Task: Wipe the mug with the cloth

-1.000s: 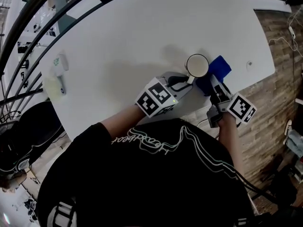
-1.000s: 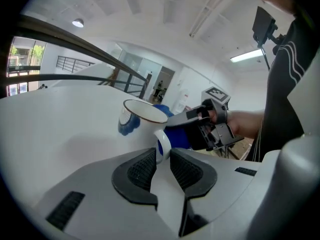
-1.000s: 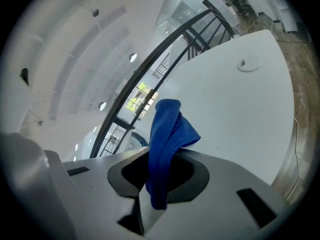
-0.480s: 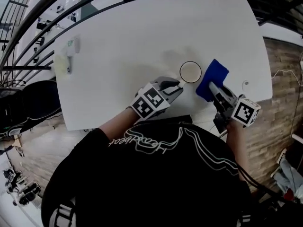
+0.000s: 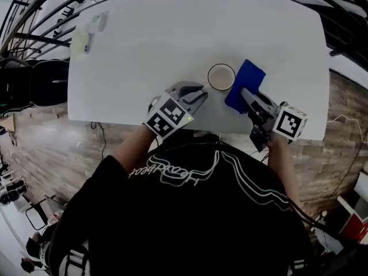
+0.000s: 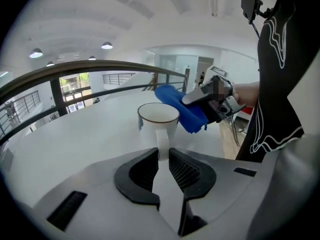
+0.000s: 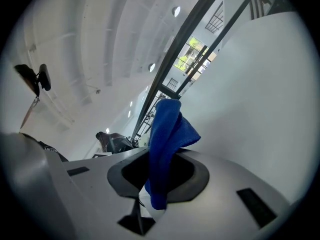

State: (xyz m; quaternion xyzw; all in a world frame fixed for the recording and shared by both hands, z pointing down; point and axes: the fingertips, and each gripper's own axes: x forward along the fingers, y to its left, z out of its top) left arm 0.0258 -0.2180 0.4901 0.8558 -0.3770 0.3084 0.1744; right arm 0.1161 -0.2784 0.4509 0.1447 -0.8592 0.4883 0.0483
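Though limp, cloth [image 5: 245,84] beside round mug [image 5: 221,77]

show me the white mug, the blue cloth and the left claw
white ceramic mug [image 5: 221,77]: head view, on the open inside of the cup
blue cloth [image 7: 162,139]: right gripper view, on the folded middle of the fabric
left claw [image 6: 163,154]: left gripper view, midway between its tips, at the mug's handle

White mug [image 5: 221,77], thin dark rim, maybe gold; blue cloth [image 5: 246,80]; white table [image 5: 172,33].
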